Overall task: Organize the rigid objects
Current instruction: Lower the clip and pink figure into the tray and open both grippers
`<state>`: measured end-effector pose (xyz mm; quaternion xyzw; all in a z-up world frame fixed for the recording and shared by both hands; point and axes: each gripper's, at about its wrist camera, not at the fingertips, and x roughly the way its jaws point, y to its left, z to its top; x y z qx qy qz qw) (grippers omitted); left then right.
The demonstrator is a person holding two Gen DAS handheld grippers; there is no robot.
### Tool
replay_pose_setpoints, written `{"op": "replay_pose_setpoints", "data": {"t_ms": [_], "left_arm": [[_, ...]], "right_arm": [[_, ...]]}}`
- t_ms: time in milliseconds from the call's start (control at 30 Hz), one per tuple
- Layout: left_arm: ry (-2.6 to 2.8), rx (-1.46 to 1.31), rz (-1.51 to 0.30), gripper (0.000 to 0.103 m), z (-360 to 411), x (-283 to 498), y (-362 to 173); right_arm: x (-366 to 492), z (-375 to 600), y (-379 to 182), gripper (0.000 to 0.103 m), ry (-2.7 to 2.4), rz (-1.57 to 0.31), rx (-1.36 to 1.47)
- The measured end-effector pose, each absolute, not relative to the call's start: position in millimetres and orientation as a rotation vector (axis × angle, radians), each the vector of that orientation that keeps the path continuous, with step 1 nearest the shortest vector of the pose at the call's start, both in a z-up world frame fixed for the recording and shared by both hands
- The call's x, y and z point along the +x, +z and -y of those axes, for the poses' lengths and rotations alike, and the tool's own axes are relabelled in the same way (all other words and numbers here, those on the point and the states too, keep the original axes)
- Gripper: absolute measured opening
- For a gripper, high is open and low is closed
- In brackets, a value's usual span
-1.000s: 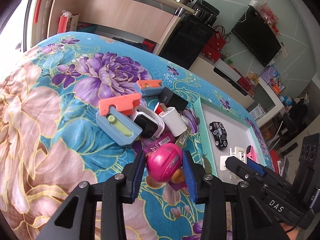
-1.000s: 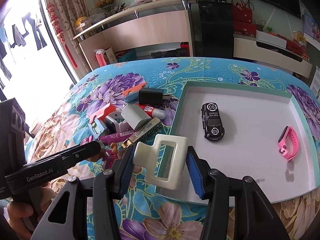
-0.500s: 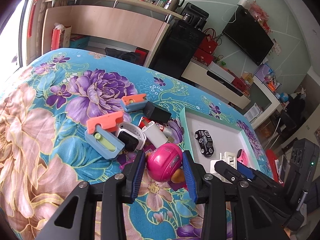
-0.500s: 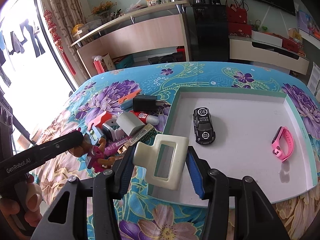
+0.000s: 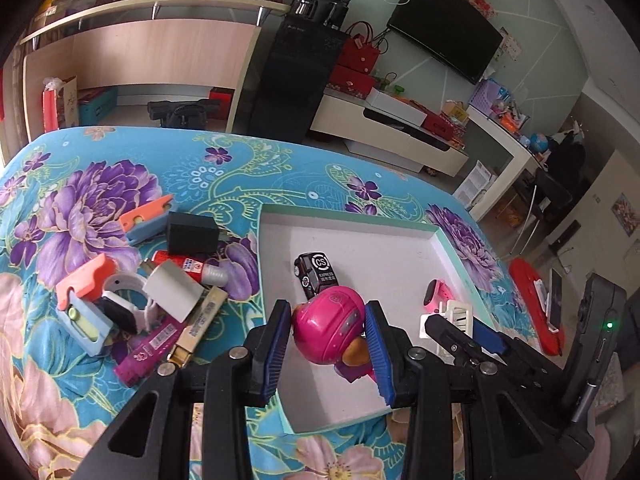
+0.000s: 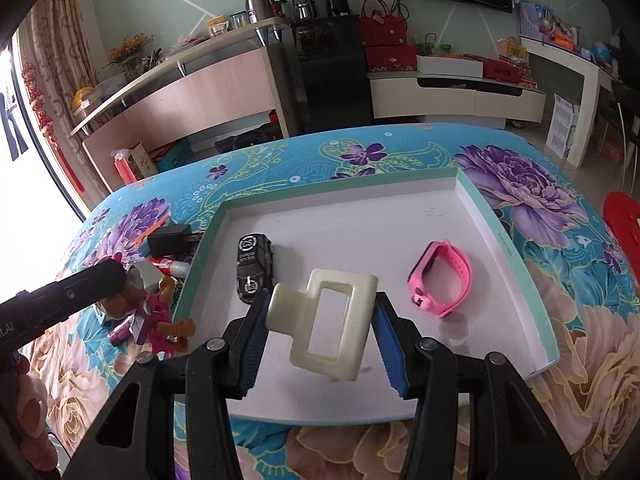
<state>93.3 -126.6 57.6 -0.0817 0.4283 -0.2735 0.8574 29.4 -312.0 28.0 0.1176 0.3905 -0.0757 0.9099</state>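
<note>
the left gripper (image 5: 326, 342) pinches a pink-helmeted toy figure (image 5: 330, 330) above the white tray (image 5: 400, 248)'s near corner; the right gripper (image 6: 318, 338) clamps a cream hair clip (image 6: 326, 328) over the tray floor; at its 11 o'clock a black toy car (image 6: 254, 266), at 2 o'clock a pink watch (image 6: 440, 280).

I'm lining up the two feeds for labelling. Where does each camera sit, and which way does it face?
Left wrist: on the left claw, looking down across the tray and the pile beside it; its fingers clamp a pink toy; the right claw pokes in.
Right wrist: on the right claw, looking down into the tray; its fingers clamp a cream clip; a hand shows.
Shared: tray, toy car, pink watch.
</note>
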Motion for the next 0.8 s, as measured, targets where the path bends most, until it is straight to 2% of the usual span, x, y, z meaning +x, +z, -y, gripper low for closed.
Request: {"op": "replay_pose_setpoints", "data": {"t_ms": [300, 567, 800], "left_arm": [[-0.599, -0.132, -0.92, 0.04, 164, 91, 45], [-0.573, -0.135, -0.954, 0.041, 164, 90, 22], [-0.545, -0.136, -0.966, 0.043, 157, 91, 24]], "right_arm": [[18, 349, 25, 0.052, -0.23, -0.798, 0.31], [22, 345, 17, 0.052, -0.235, -0.823, 0.28], [24, 341, 13, 0.052, -0.233, -0.847, 0.267]]}}
